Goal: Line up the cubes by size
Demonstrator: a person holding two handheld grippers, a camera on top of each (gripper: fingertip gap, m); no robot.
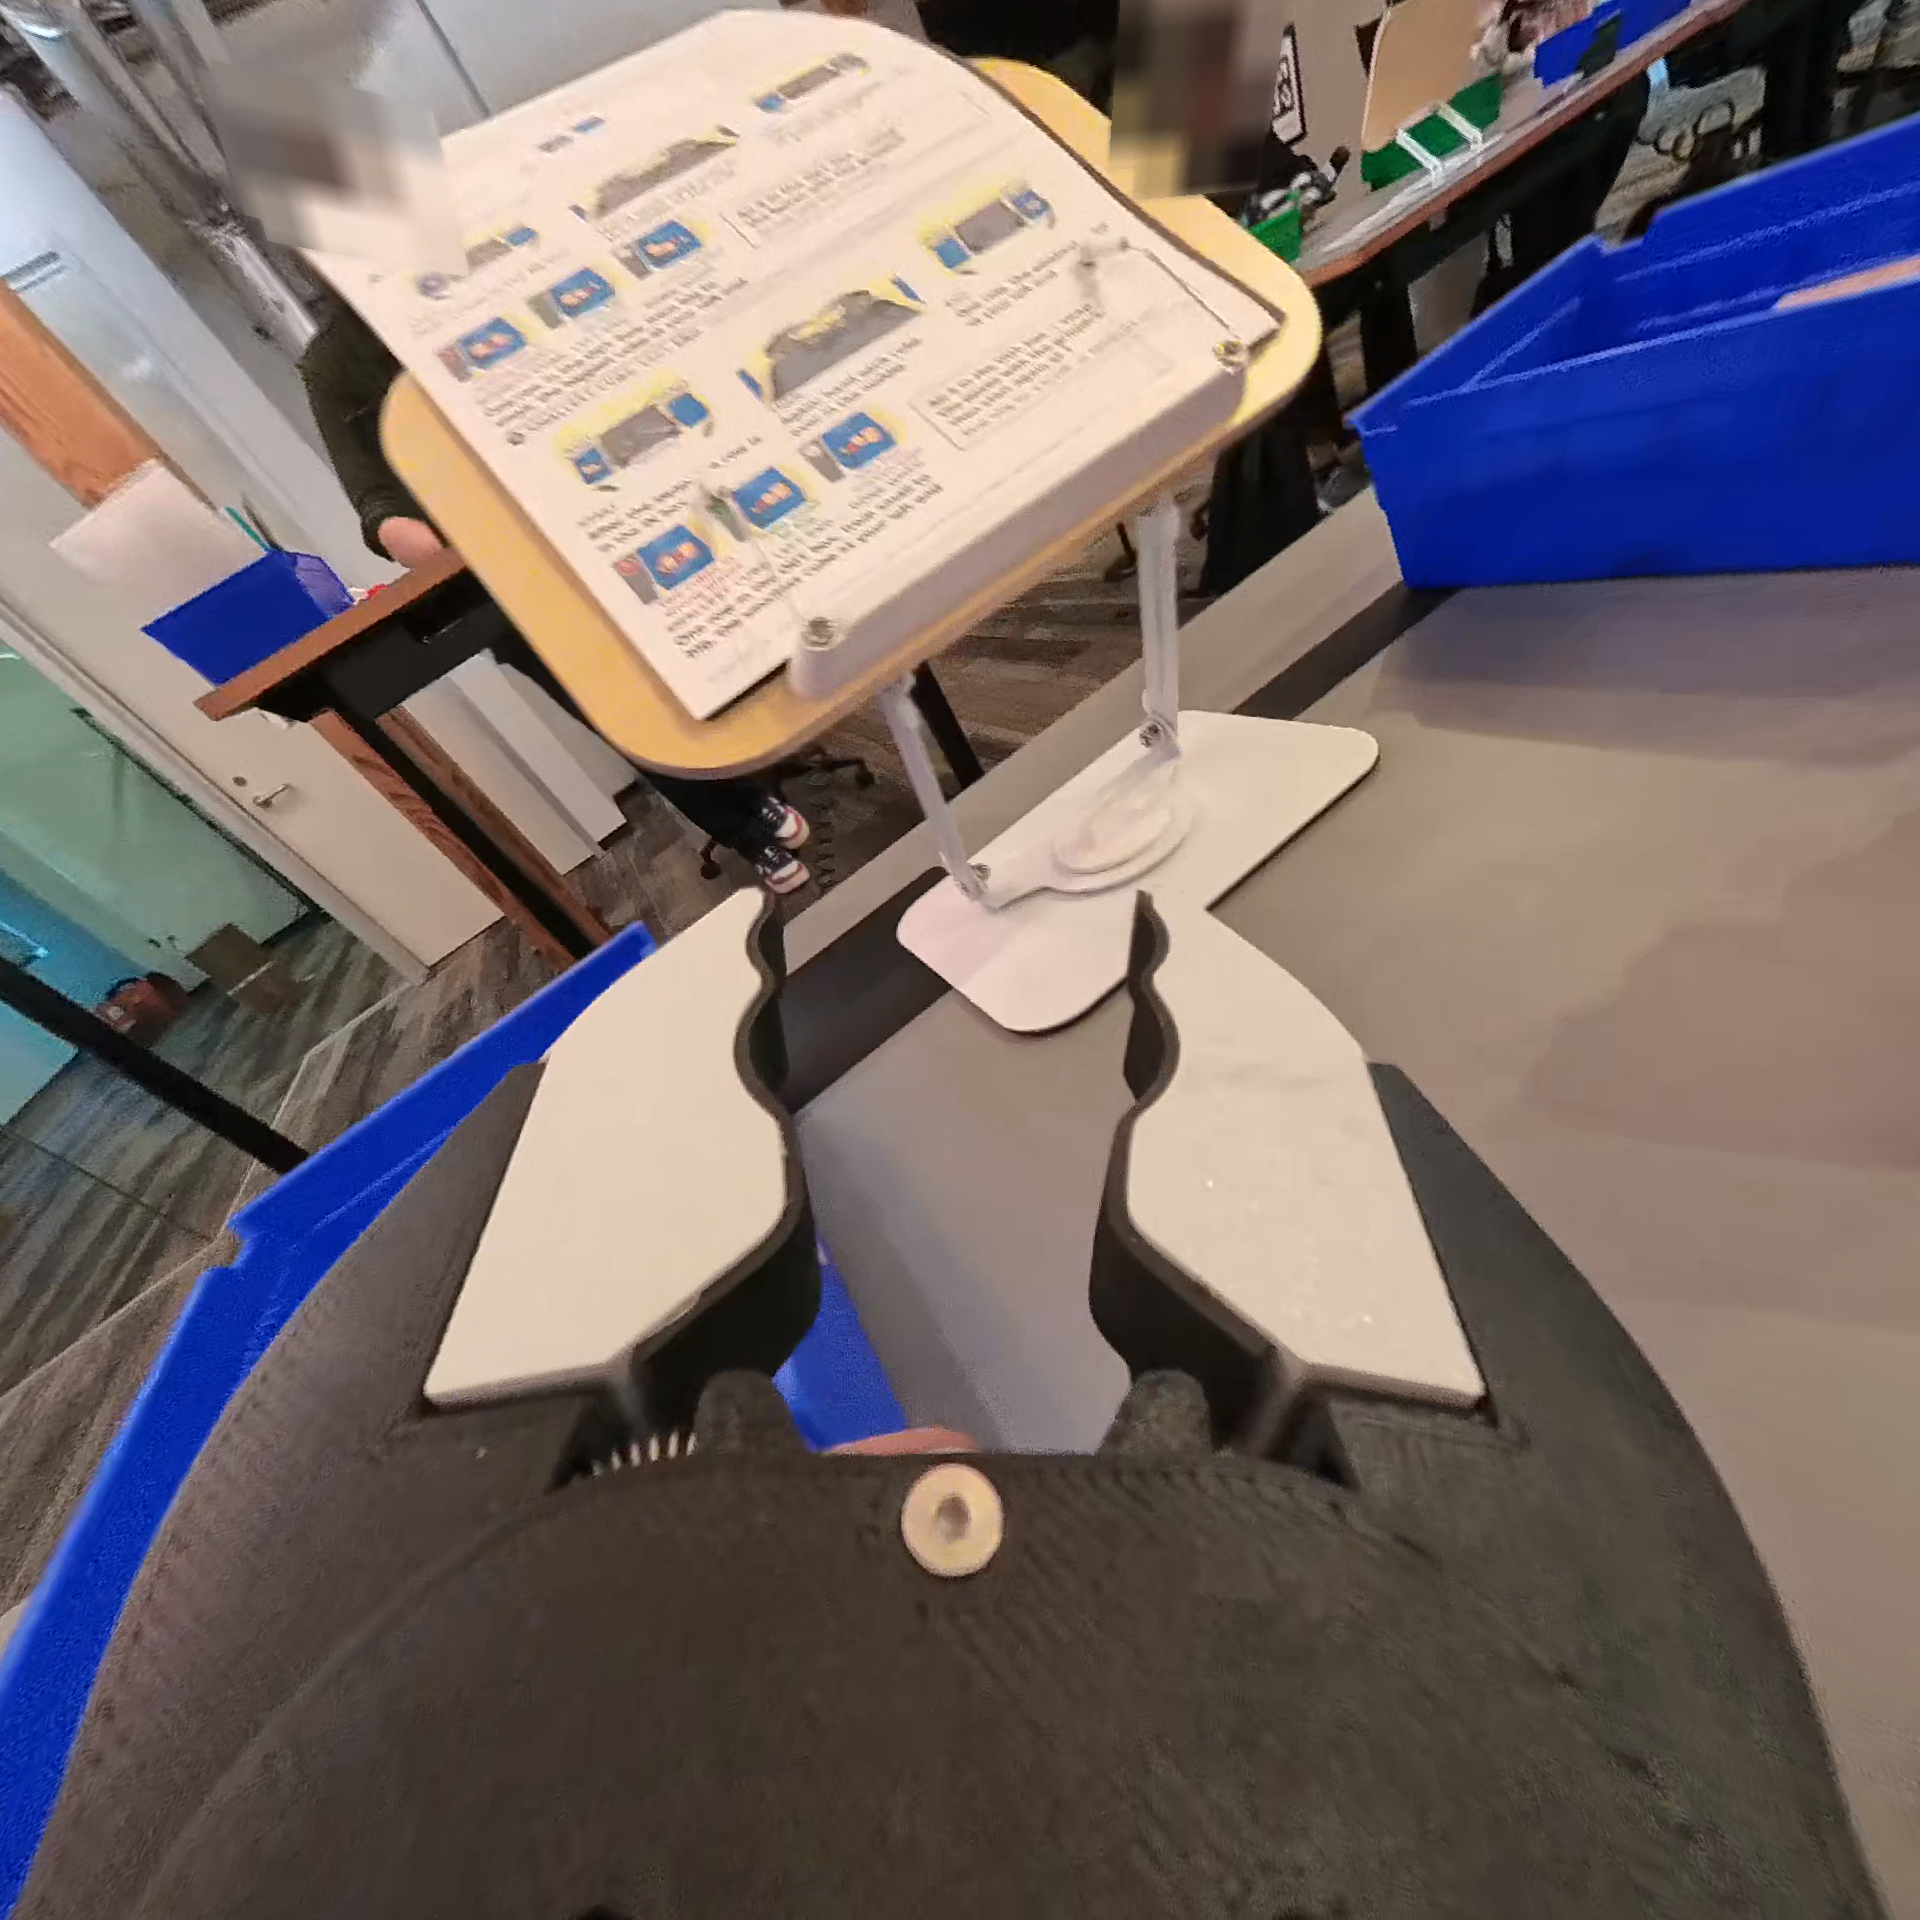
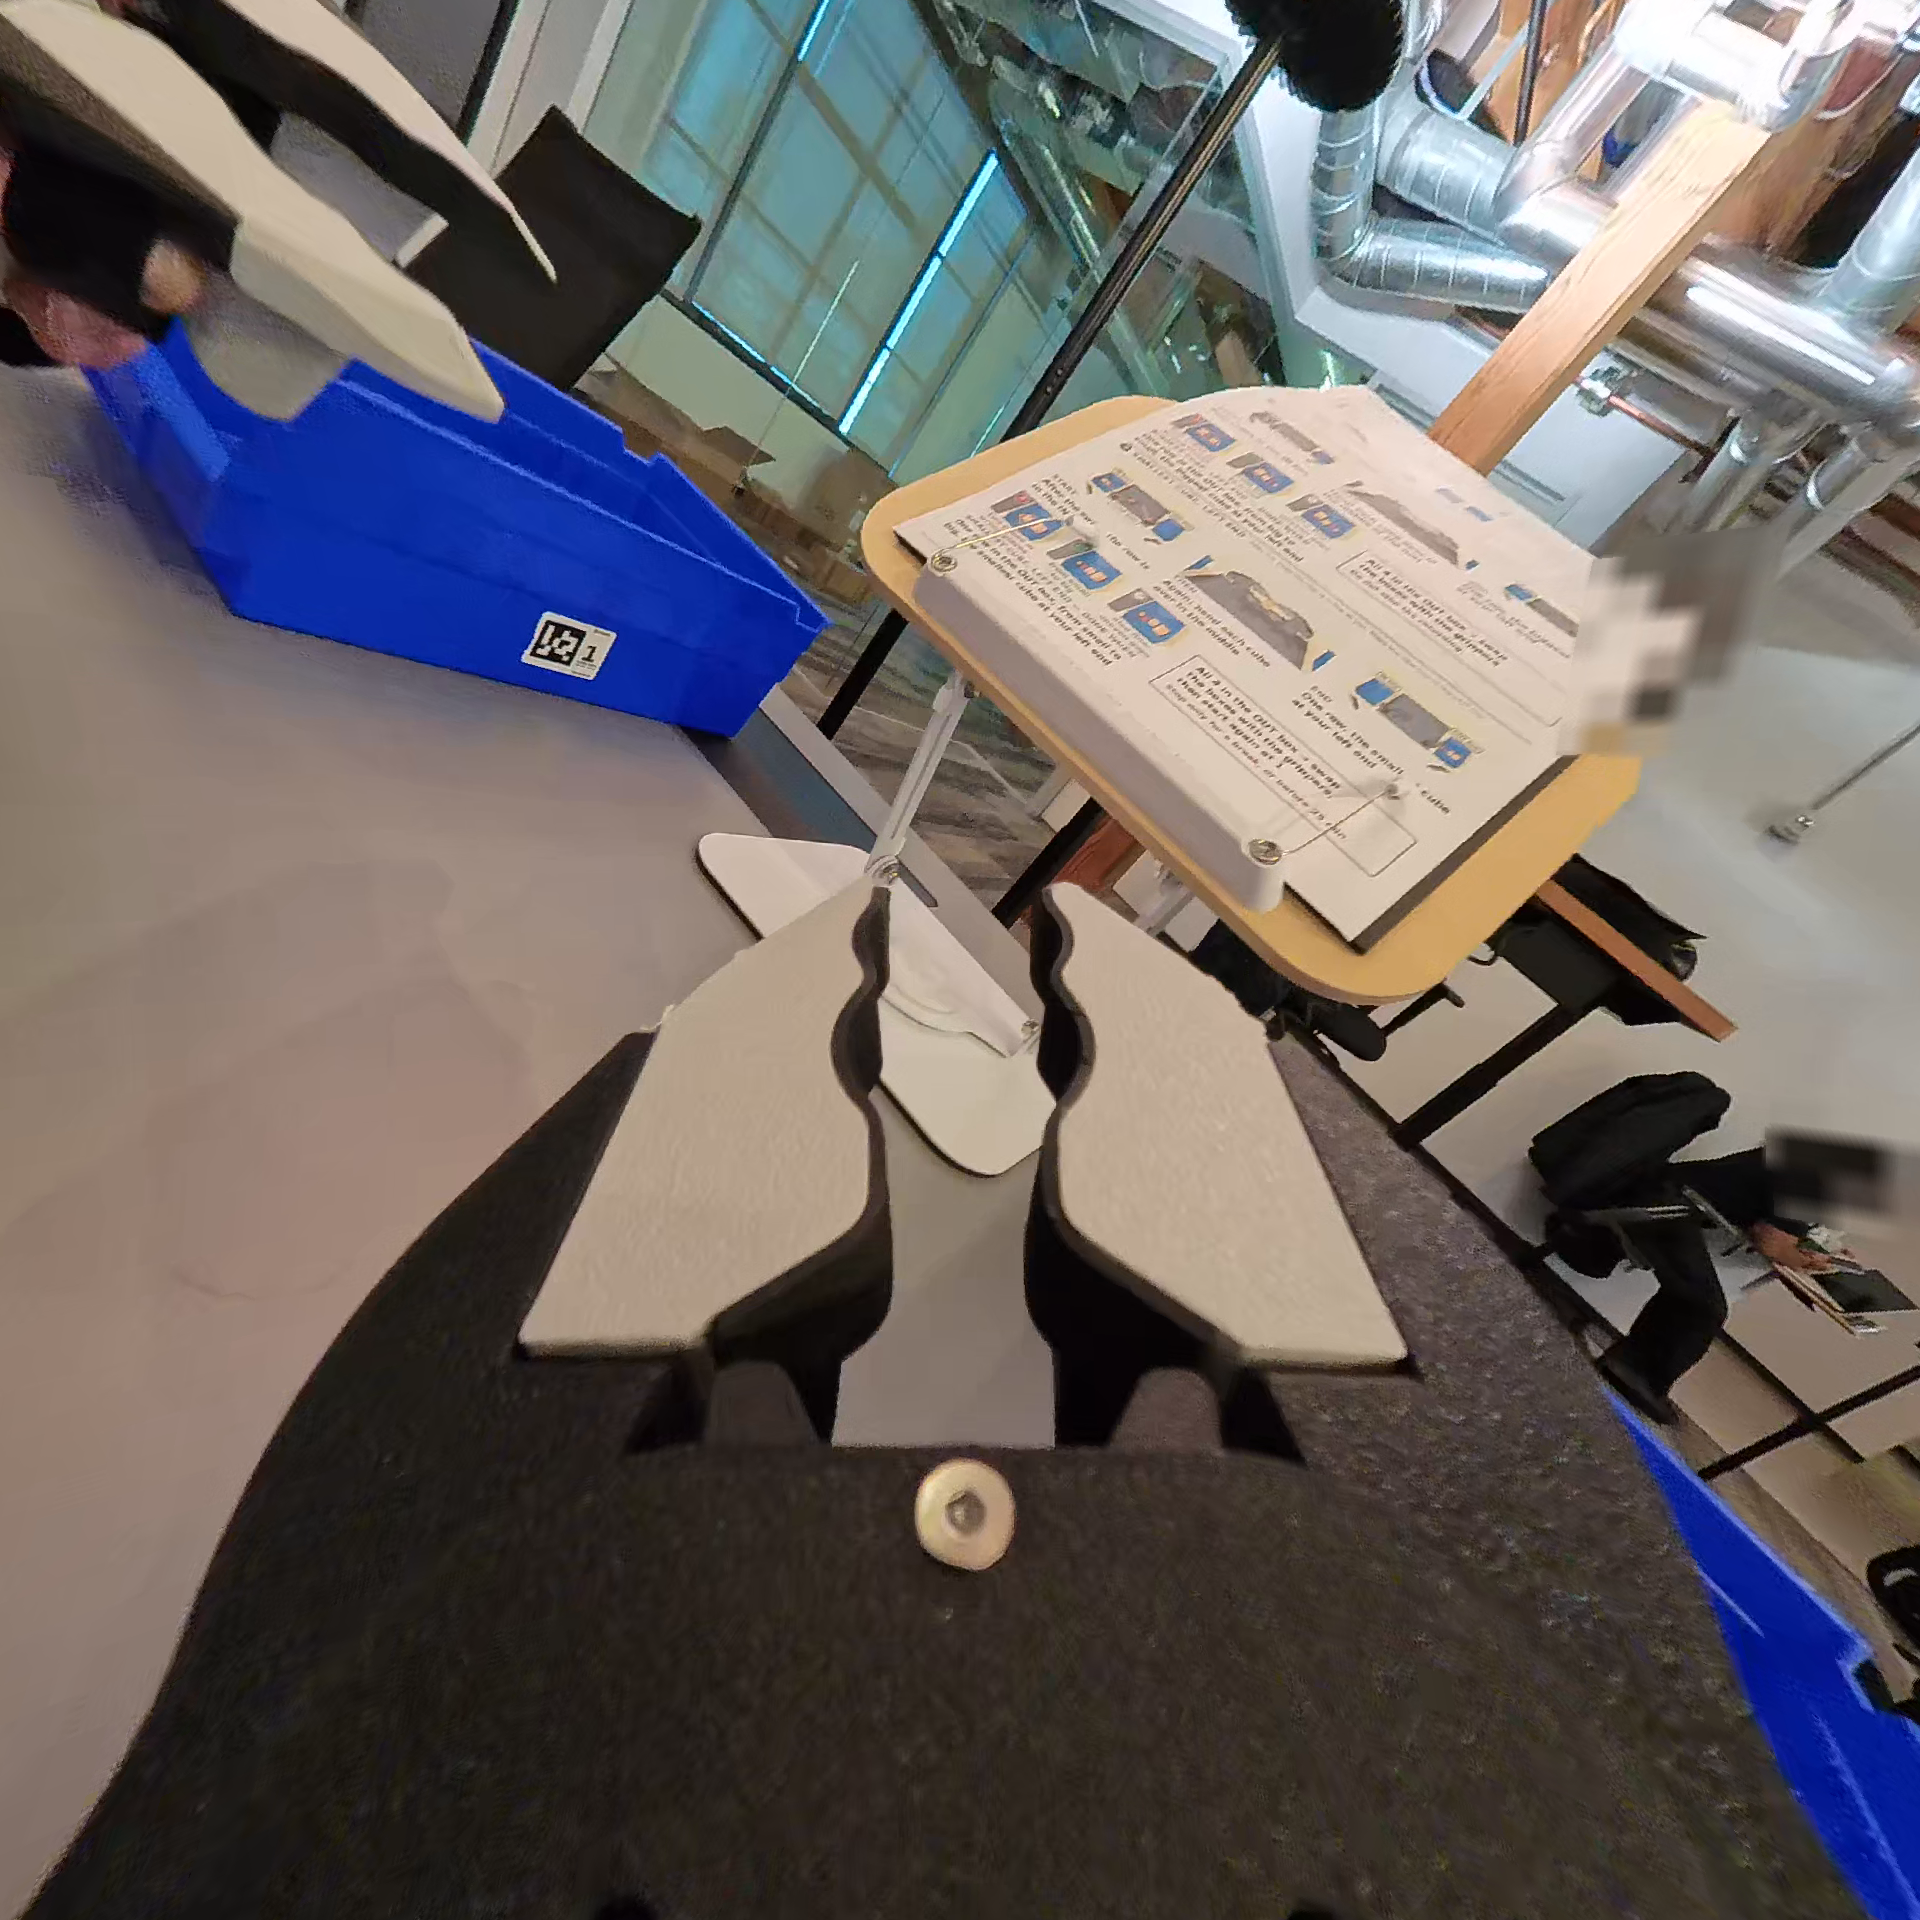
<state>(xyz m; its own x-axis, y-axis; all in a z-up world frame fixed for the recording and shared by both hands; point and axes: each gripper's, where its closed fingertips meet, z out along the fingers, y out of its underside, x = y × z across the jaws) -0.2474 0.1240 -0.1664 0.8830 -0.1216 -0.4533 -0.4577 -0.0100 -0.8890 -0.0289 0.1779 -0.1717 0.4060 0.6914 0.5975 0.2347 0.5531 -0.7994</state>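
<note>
Both grippers, left (image 1: 951, 935) and right (image 2: 961, 914), jaws apart, empty, near document stand (image 1: 1195, 790); cubes unseen, probably in bins.

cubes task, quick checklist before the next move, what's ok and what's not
1. Left gripper free to take a cube: ok, fingers apart with only table showing between them.
2. Right gripper free: ok, fingers apart, nothing between them.
3. Cubes in sight: not ok, neither view shows any cube.
4. Table clear for the row: ok where visible, bare grey apart from the stand's white base.
5. Blue bins located: ok, one by the left gripper, one at the far right; what lies inside, cannot tell.
6. Instruction sheet on its stand: ok, in sight in both views.
</note>
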